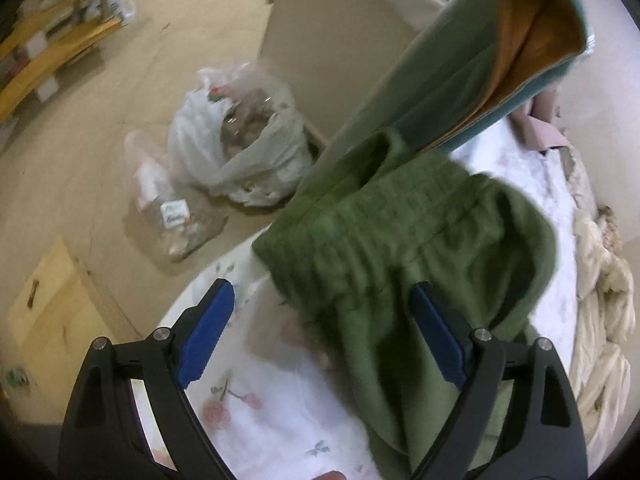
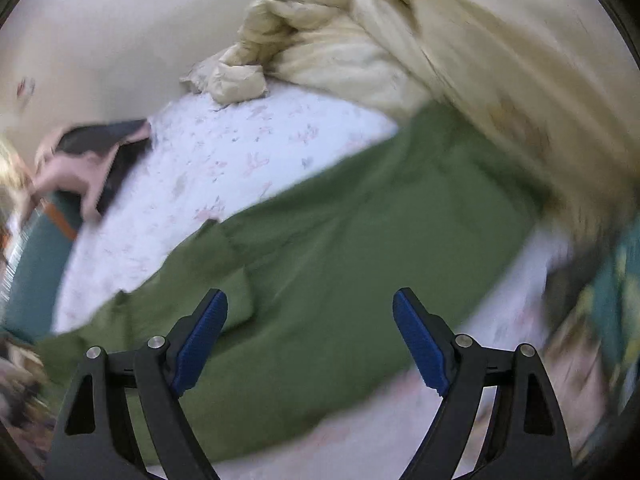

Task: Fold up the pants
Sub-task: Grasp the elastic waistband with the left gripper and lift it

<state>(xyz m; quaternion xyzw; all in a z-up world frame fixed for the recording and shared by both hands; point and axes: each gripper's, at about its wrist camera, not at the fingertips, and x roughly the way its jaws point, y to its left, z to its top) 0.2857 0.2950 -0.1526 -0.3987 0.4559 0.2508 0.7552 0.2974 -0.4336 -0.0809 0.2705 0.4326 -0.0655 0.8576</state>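
Observation:
Green pants (image 1: 400,240) lie on a floral white bedsheet (image 1: 260,400), their ribbed elastic waistband bunched toward the bed's edge. My left gripper (image 1: 324,300) hovers just above the waistband end, jaws wide apart, with the cloth passing under its right fingertip (image 1: 424,300); the pads do not press on it. In the right wrist view the pants (image 2: 340,248) stretch diagonally across the sheet (image 2: 224,152). My right gripper (image 2: 310,300) stands open above the legs with nothing pinched. This view is motion-blurred.
A teal and orange folded cloth (image 1: 500,60) lies past the waistband. White and clear plastic bags (image 1: 240,148) sit on the beige floor beside the bed. A crumpled cream duvet (image 2: 380,40) fills the bed's far side. Dark and pink clothes (image 2: 92,164) lie at the left.

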